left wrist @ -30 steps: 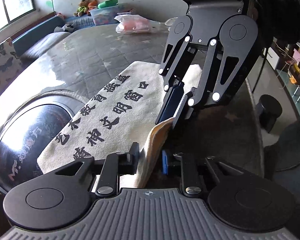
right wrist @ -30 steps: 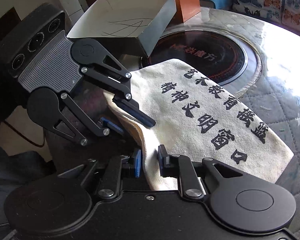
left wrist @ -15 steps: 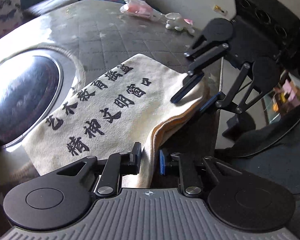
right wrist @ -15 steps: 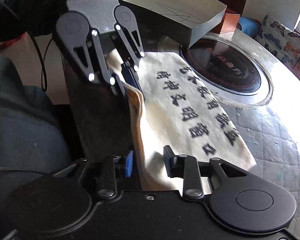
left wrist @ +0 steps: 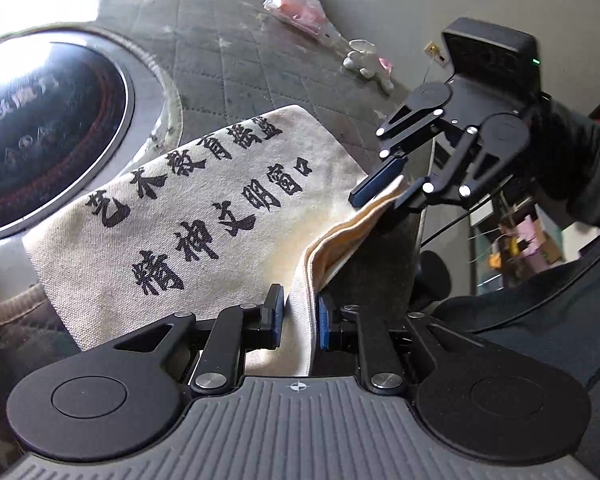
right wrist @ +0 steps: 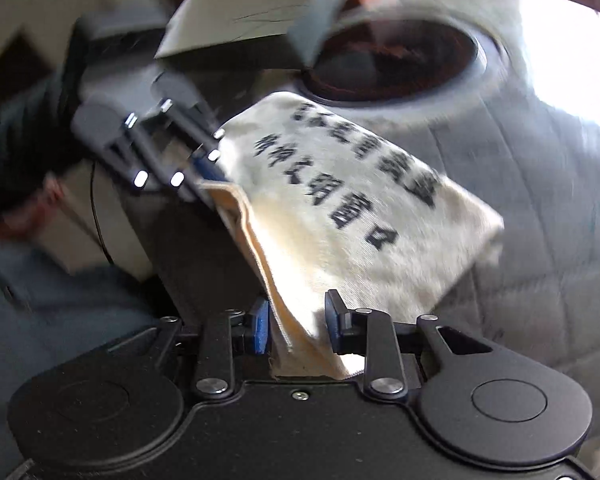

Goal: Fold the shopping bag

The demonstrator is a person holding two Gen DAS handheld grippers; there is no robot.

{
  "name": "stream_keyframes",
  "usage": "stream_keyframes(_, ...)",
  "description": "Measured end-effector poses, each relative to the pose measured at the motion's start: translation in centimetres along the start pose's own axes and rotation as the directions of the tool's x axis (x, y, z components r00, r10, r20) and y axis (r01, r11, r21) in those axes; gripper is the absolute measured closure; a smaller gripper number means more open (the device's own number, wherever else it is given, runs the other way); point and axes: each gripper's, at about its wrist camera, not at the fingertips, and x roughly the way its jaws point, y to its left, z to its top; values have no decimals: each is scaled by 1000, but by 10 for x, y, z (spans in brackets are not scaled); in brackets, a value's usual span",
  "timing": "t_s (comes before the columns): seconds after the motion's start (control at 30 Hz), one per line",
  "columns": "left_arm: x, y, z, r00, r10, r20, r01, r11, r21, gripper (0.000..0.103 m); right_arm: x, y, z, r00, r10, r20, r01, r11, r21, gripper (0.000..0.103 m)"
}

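Note:
A cream canvas shopping bag (left wrist: pixel 204 216) with black Chinese characters lies folded on the round table; it also shows in the right wrist view (right wrist: pixel 360 208). My left gripper (left wrist: pixel 299 316) has its jaws around the bag's layered near edge with a small gap on each side. My right gripper (right wrist: pixel 296 322) straddles the other end of the same edge, its jaws wider apart. Each gripper shows in the other's view: the right gripper (left wrist: pixel 380 196) and the left gripper (right wrist: pixel 204 184), both at the bag's edge.
The table (left wrist: pixel 260 68) has a quilted grey cover and a dark glass centre disc (left wrist: pixel 40 132). A grey open box (right wrist: pixel 252 20) stands behind the bag. A pink plastic bag (left wrist: pixel 300 12) and a small white toy (left wrist: pixel 366 62) lie at the far edge.
Both grippers have swung round with the bag's edge between their jaws, lifting it off the table. The right wrist view is now blurred from motion.

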Motion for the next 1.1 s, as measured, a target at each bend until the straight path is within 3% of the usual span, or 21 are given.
stream_keyframes(0.07,1,4,3,1000,-10,-10,9,1000,-24,85,1,-15,3,999,50,4,-50,993,110,74)
stream_keyframes(0.17,1,13,5,999,-35,-14,34,997,-70,86,1,-38,1,991,131,29,-133,949,285,75)
stream_keyframes(0.27,3,20,7,998,-58,-21,55,992,-115,86,-2,-44,-3,985,162,53,-170,927,333,74)
stream_keyframes(0.37,5,22,8,997,-66,-25,62,989,-137,86,-10,-26,-3,993,112,50,-120,966,230,69)
stream_keyframes(0.47,5,24,8,997,-71,-22,67,987,-147,86,-21,2,-2,999,-6,48,4,999,46,53)
stream_keyframes(0.57,5,25,7,997,-78,-16,74,985,-157,86,-26,31,-10,994,-93,56,100,985,-141,46)
stream_keyframes(0.67,4,26,6,997,-82,-11,79,983,-164,86,-26,55,-24,982,-175,71,189,935,-302,37)
stream_keyframes(0.83,4,27,6,996,-83,-12,80,982,-174,86,-16,59,-39,957,-271,103,289,865,-411,39)
stream_keyframes(0.9,4,27,7,996,-85,-14,81,980,-180,86,-13,57,-43,951,-282,130,310,846,-434,48)
stream_keyframes(1.03,4,29,8,996,-85,-21,80,979,-187,87,-14,54,-47,946,-266,187,322,846,-425,56)
stream_keyframes(1.1,4,28,9,996,-83,-27,77,980,-186,87,-18,48,-46,949,-240,205,302,880,-368,59)
